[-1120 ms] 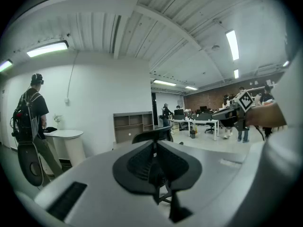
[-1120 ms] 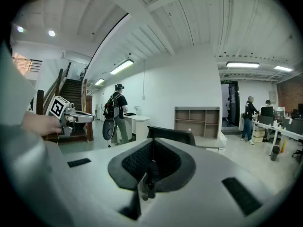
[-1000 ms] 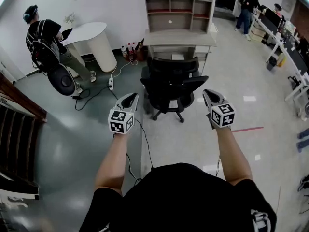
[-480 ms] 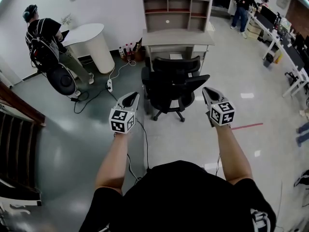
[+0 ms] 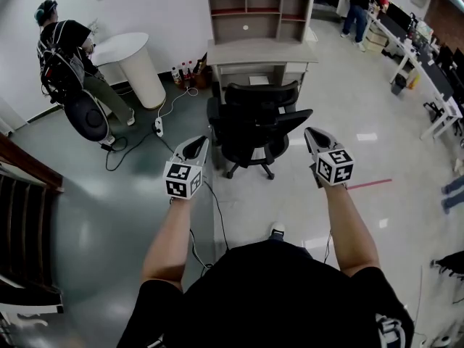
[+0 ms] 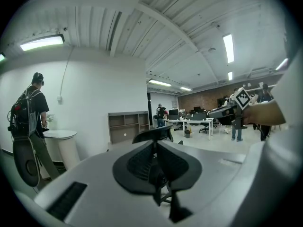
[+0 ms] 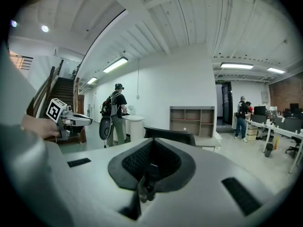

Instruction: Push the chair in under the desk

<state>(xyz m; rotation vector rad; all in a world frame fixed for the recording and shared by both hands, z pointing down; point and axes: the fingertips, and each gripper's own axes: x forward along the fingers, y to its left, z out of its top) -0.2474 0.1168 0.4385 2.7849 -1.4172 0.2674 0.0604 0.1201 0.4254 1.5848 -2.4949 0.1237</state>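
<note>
Head view shows a black chair (image 5: 257, 125) on the floor (image 5: 406, 216), right in front of the grey table (image 5: 257, 51). The chair is not pushed in. Its seat is out past the table's front edge, and its back faces the person who holds the grippers. A grey shelf (image 5: 259, 9) sits on the back of the table.

The left gripper (image 5: 197, 143) is held up near the left side of the chair. The right gripper (image 5: 312, 132) is held up near the right armrest. Both point at the table. Neither one touches the chair.

In the left gripper view, the fingers (image 6: 137, 160) are pressed together with nothing between them, and the chair shows just past them. In the right gripper view, the fingers (image 7: 138, 160) are pressed together too, with nothing between them.

Off to the left, a person (image 5: 65, 49) with a backpack stands beside a round white counter (image 5: 134, 60). Some bottles (image 5: 185, 73) stand on the floor by the table's left corner. A cable (image 5: 170, 107) lies on the floor near them. Dark stairs (image 5: 22, 216) are at the far left.
</note>
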